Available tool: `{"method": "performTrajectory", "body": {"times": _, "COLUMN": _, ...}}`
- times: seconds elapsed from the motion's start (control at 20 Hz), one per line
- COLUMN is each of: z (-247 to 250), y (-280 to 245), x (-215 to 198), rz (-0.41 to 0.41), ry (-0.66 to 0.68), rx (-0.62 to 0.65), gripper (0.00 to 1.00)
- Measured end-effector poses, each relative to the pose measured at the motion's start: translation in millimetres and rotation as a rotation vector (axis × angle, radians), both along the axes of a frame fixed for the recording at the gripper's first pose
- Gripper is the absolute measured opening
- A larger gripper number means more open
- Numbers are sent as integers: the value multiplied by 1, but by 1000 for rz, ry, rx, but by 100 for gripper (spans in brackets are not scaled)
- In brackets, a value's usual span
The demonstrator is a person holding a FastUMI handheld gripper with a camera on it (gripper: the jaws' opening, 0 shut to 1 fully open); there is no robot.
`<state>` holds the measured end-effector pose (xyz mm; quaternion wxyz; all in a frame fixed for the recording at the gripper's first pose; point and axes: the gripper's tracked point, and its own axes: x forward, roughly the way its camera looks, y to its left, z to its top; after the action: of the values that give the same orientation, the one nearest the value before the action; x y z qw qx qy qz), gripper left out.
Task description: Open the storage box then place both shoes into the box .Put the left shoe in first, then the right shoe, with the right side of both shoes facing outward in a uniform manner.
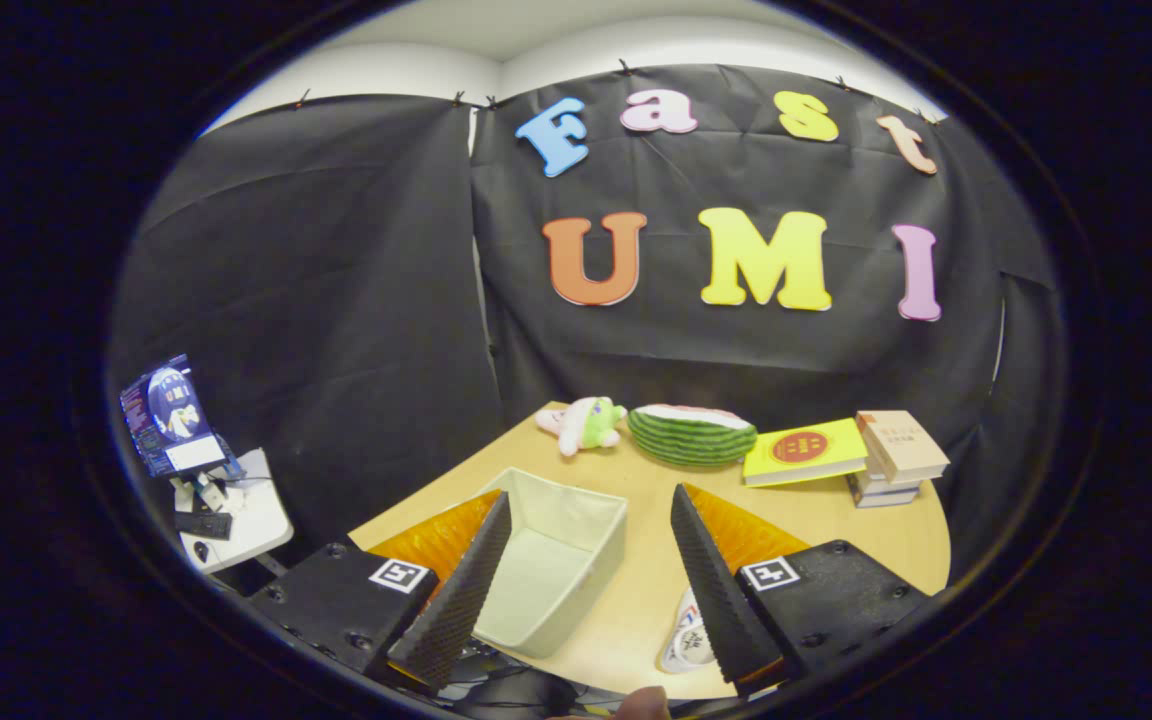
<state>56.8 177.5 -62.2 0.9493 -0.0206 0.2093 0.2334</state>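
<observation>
Your gripper (pixel 586 575) hangs above the near edge of the wooden tabletop (pixel 841 525), its two ribbed black fingers (pixel 461 590) spread wide apart and pinching nothing. Between those fingers, closer to the left one, sits the storage box (pixel 561 560), a pale fabric bin with its top open and its inside bare. One shoe (pixel 686 630), white with printed markings, lies on the tabletop just beside the right finger and is partly hidden behind it; you cannot tell from here which shoe of the pair it is.

Beyond the fingers, along the far side of the tabletop against the black cloth wall, a small pink and green plush toy (pixel 586 422) lies next to a watermelon-slice cushion (pixel 691 433). To the right of the cushion rests a yellow book (pixel 804 450), touching a short stack of books (pixel 898 455) with a tan one on top.

Off the tabletop, well to the left of your gripper, a lit screen (pixel 168 412) stands tilted on a small white side table (pixel 256 515) with dark gear around it. A fingertip (pixel 644 703) shows at the very bottom, below the fingers.
</observation>
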Motion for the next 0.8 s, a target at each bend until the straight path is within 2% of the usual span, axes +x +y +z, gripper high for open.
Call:
{"method": "performTrajectory", "body": {"times": 0.25, "z": -45, "y": -67, "x": 10, "rz": -103, "ry": 128, "rx": -53, "gripper": 98}}
{"method": "performTrajectory", "body": {"times": 0.6, "z": -129, "y": -121, "x": 13, "rz": -135, "ry": 339, "rx": -196, "gripper": 98}}
{"method": "performTrajectory", "body": {"times": 0.8, "z": -183, "y": -130, "x": 17, "rz": -132, "ry": 474, "rx": -212, "gripper": 98}}
